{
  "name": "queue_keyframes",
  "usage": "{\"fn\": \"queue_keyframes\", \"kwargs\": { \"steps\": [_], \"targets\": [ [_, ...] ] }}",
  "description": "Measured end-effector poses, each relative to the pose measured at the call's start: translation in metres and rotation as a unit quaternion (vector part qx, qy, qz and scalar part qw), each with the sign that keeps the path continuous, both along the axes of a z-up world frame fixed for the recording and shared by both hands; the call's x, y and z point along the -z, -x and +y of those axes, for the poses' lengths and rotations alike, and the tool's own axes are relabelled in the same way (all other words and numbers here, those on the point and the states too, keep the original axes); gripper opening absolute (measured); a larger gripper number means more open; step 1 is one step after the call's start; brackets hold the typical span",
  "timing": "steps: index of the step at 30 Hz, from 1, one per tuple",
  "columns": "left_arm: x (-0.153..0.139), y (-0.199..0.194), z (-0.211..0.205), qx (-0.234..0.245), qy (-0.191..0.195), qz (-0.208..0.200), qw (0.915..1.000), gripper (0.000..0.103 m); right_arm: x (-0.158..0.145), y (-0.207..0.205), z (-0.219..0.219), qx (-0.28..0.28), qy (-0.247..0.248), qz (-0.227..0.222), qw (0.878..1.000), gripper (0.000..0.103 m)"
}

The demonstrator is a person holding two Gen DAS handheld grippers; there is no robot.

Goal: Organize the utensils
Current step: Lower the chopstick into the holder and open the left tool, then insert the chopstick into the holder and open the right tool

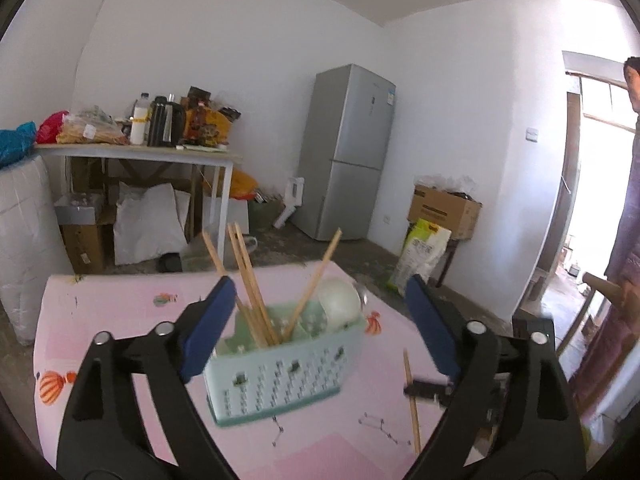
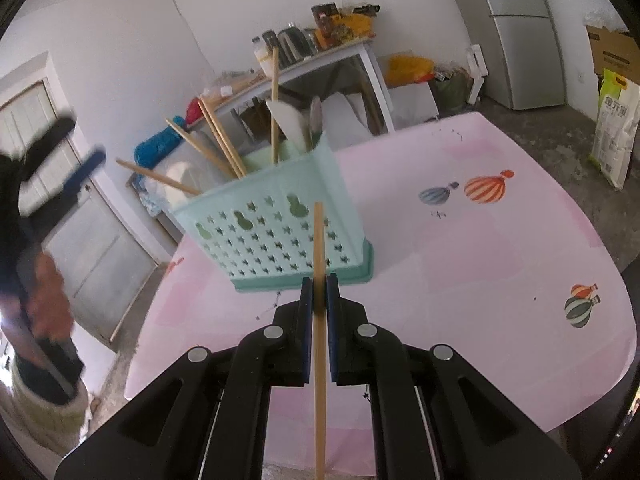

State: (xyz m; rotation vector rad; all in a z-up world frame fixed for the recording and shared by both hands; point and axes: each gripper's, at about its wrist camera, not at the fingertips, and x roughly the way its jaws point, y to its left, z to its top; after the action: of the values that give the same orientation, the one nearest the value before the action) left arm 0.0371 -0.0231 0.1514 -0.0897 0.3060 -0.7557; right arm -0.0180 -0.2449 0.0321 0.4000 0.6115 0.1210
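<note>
A mint-green perforated utensil basket [image 1: 280,372] [image 2: 276,236] stands on the pink table [image 1: 120,360] [image 2: 460,280]. Several wooden chopsticks [image 1: 250,280] [image 2: 220,142] lean in it beside a white spoon [image 1: 340,300] [image 2: 292,120]. My left gripper [image 1: 320,312] is open and empty, its jaws on either side of the basket from above. My right gripper [image 2: 319,292] is shut on one wooden chopstick [image 2: 319,320], held upright just in front of the basket. That chopstick and the right gripper also show in the left wrist view [image 1: 412,396].
The table has balloon prints. Beyond it are a cluttered side table [image 1: 140,148], a grey fridge [image 1: 348,152], cardboard boxes [image 1: 444,208] and a rice bag [image 1: 420,256] on the floor. A person stands at the right [image 1: 624,240].
</note>
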Motion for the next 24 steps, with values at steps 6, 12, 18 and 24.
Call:
{"fn": "queue_keyframes", "kwargs": {
  "steps": [6,12,18,24],
  "targets": [
    [0.042,0.003,0.003,-0.049,-0.038,0.051,0.9967,0.091,-0.03,0.003,-0.006,0.002,-0.004,-0.049,0.999,0.007],
    [0.077,-0.012,0.01,-0.11,-0.064,0.108,0.9861,0.094,-0.073,0.0,-0.007,0.005,0.018,-0.103,0.994,0.007],
    [0.097,-0.026,0.012,-0.147,-0.101,0.129,0.9754,0.094,-0.129,-0.003,-0.01,0.006,0.022,-0.181,0.983,0.007],
    [0.118,-0.041,0.008,-0.185,-0.139,0.167,0.9585,0.094,-0.177,-0.024,0.002,-0.005,0.038,-0.261,0.965,0.007]
  ]
}}
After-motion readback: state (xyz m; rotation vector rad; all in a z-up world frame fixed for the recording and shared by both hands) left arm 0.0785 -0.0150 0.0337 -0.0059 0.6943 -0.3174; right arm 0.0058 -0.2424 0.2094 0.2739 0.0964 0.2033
